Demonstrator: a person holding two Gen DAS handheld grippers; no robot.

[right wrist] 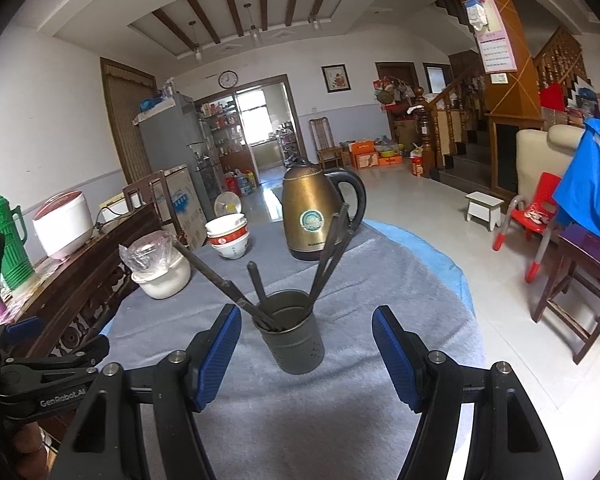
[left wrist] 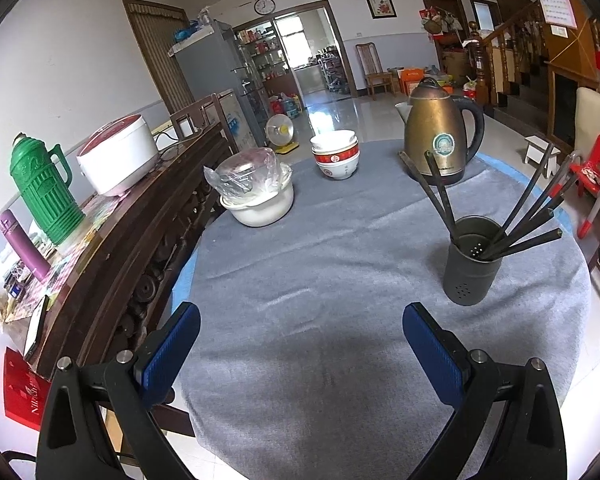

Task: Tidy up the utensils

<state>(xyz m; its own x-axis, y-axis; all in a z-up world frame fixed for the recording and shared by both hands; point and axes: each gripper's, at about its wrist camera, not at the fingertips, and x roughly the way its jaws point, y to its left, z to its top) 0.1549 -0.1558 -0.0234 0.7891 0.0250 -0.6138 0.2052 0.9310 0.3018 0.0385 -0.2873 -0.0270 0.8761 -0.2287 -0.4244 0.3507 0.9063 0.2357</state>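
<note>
Right wrist view: our right gripper (right wrist: pixel 306 346), spread apart, frames the chopstick holder (right wrist: pixel 291 334) at centre; our left gripper (left wrist: pixel 300 344) gapes too.

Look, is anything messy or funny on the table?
Only a little. The chopsticks in the holder splay out to both sides instead of standing together. One bowl has a plastic-wrapped dish sitting in it. Nothing looks spilled or broken.
</note>
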